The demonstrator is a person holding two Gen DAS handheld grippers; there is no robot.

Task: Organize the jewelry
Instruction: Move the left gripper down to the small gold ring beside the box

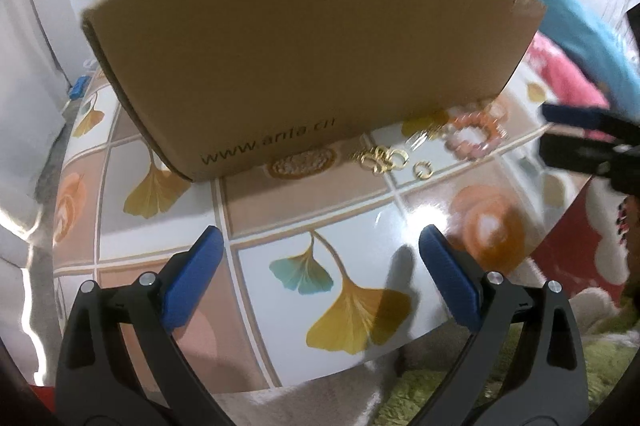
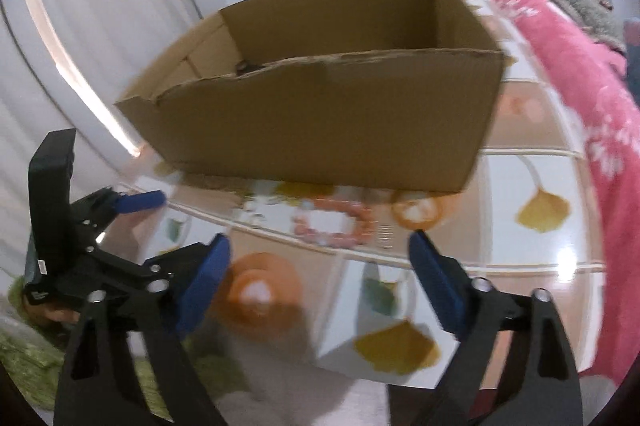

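Both grippers are being held with jaws wide, nothing between the pads: left gripper, right gripper.

The jewelry is lying on the glossy leaf-patterned tiled table, just beside the near wall of the open brown cardboard box, toward the table's right edge in the left wrist view. An orange-and-pink beaded bracelet is sitting by the box's right corner; small gold rings and clasps are lying just left of it, one loose gold ring slightly apart.

Risks being flagged:
- The gold pieces are being seen as small and flat on a slick surface; they are likely being pushed, not pinched.
- The bracelet is being crowded by the box wall; a pad could be caught on cardboard.
- The right wrist view is being blurred, so alignment is being judged poorly.
- Neighbouring rings could be swept toward the table edge.
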